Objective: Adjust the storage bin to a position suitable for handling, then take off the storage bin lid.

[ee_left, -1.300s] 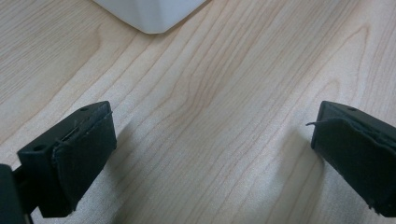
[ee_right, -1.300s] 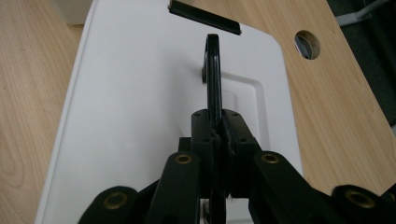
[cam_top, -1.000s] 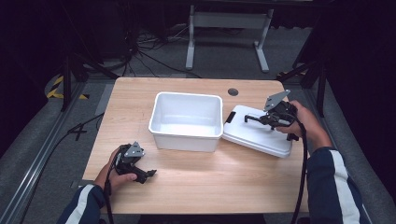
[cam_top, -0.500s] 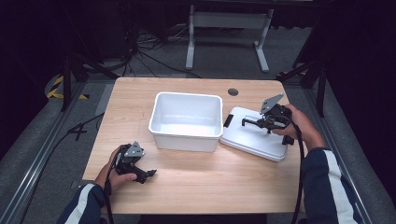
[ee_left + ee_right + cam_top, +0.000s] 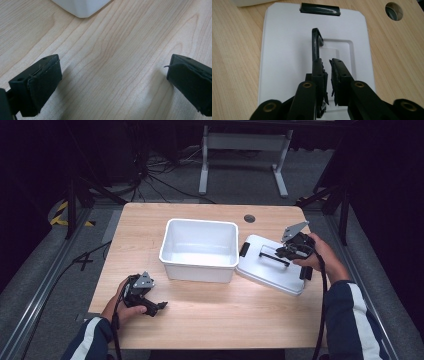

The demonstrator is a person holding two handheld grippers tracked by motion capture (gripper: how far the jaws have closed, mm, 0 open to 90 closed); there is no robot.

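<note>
right gripper (image 5: 286, 251) over the white lid (image 5: 272, 265), at its black handle (image 5: 273, 256). lid flat on the desk (image 5: 225, 312), just right of the white tub (image 5: 200, 249), its near-left edge touching or almost touching the tub wall. compared with a second ago: lid nudged a little toward the tub, sitting slightly more square; right hand drawn in a touch, barely shifted otherwise. jaws just been opening, now a narrow slit. in the right gripper view, right gripper (image 5: 326, 72) with the handle (image 5: 315, 45) lying against the left pad, a thin gap to the right pad, so no squeeze on it, grip loosened. black latch (image 5: 320, 9) at the lid's far edge, cable hole (image 5: 394, 10) in the desk beyond.

left gripper (image 5: 157, 306) resting on the desk near the front-left corner, same spot as before, well apart from the tub. in the left gripper view, jaws spread wide, bare wood grain (image 5: 112, 62) between them, corner of the tub (image 5: 82, 7) up top. tub unmoved, open side up.
</note>
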